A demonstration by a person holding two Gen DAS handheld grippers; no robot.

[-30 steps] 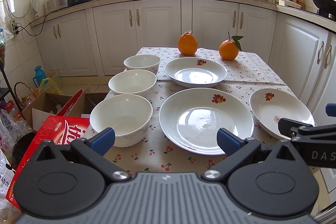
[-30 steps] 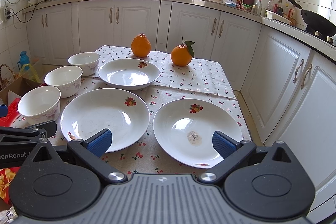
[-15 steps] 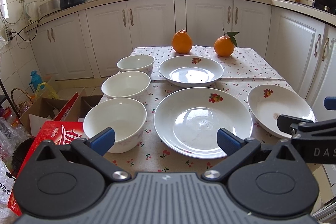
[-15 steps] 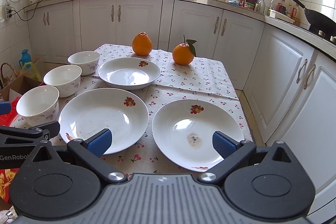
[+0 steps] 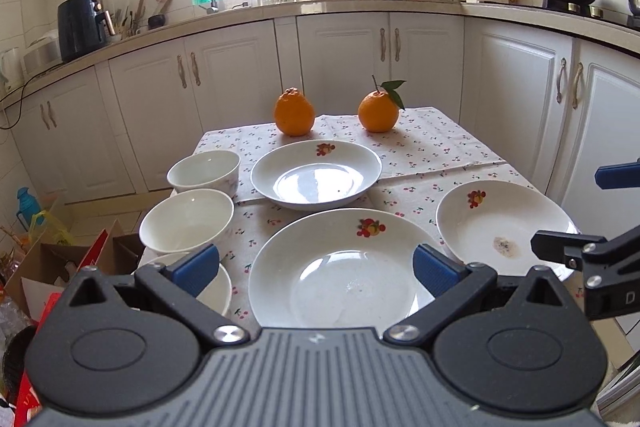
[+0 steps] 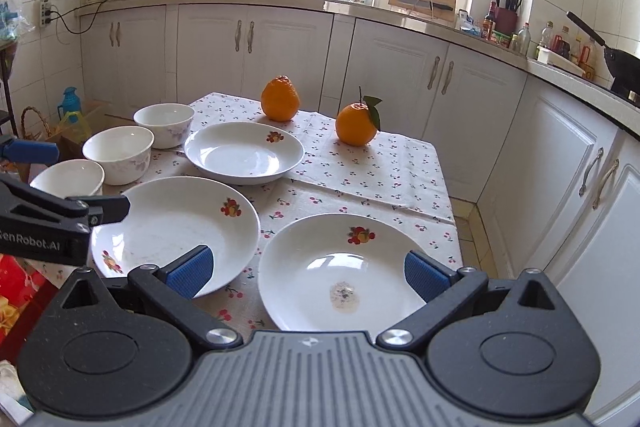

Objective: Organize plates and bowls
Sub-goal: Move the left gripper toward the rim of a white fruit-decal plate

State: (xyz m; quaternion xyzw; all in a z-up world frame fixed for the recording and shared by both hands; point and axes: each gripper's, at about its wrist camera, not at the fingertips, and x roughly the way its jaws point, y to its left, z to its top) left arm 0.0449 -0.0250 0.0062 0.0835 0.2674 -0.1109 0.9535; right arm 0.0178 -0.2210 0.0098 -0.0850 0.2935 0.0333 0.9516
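Both jaws wide open, nothing held: left gripper point(image 5: 314, 265) over the big plate point(image 5: 340, 267), right gripper point(image 6: 308, 273) over the stained plate point(image 6: 344, 267).

3 bowls line the left edge, near bowl point(image 6: 68, 179) to far; 3rd plate point(image 6: 244, 151) sits far-centre by 2 oranges. You'd do well to pinch one rim, approx. at its near edge, lift level & stack it on the big plate w/o sliding the cloth point(image 6: 380, 167).
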